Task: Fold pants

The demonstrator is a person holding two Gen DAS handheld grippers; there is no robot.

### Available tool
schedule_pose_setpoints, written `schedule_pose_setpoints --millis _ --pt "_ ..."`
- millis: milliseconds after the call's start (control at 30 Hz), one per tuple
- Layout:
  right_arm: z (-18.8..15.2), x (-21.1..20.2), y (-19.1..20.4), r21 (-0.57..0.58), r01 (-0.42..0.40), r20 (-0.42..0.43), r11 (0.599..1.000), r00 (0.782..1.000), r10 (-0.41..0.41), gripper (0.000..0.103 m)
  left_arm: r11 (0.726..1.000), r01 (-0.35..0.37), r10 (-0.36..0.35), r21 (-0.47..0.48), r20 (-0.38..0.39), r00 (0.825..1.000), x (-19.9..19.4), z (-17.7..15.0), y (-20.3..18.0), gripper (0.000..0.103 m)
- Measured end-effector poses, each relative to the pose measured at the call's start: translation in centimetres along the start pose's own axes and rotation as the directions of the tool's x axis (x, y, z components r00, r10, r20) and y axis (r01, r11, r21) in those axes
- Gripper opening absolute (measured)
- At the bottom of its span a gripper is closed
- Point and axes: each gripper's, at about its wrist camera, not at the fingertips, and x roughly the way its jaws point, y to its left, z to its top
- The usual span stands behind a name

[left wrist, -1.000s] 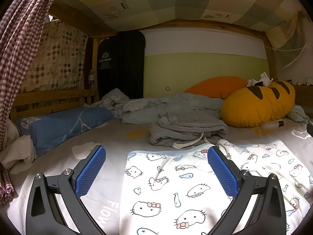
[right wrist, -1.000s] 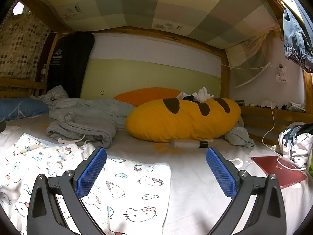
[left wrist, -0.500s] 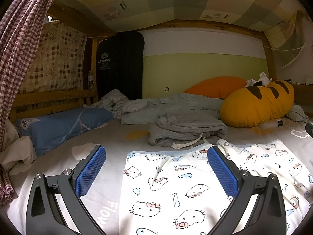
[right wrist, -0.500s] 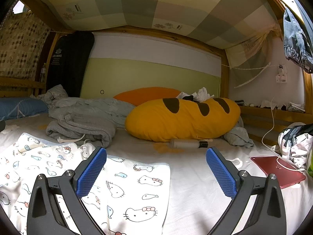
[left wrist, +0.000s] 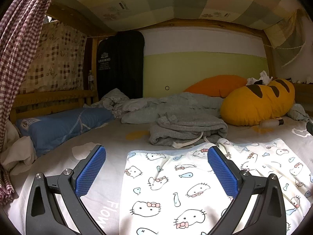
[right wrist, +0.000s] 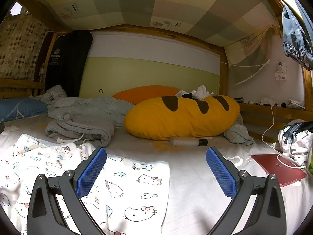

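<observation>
White printed pants (left wrist: 176,186), 1 pair, flat; left gripper (left wrist: 156,168), right gripper (right wrist: 156,168): jaws wide, empty.

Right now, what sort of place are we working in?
Most likely a bunk-style bed: a mattress sheet under a low fabric canopy, with a yellow bolster pillow and a wooden rail.

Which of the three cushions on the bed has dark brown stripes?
The long yellow bread-shaped cushion, lying in front of the plain orange cushion. The blue pillow on the far left has only thin pale lines.
</observation>
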Motion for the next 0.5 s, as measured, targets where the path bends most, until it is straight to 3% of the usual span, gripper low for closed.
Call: schedule_pose_setpoints --millis 500 --pt "0.02 0.07 -0.08 -0.011 -0.001 0.001 1.0 1.0 0.001 0.102 1.0 0.001 -0.001 0.004 0.005 1.0 -0.13 -0.05 0.12 0.103"
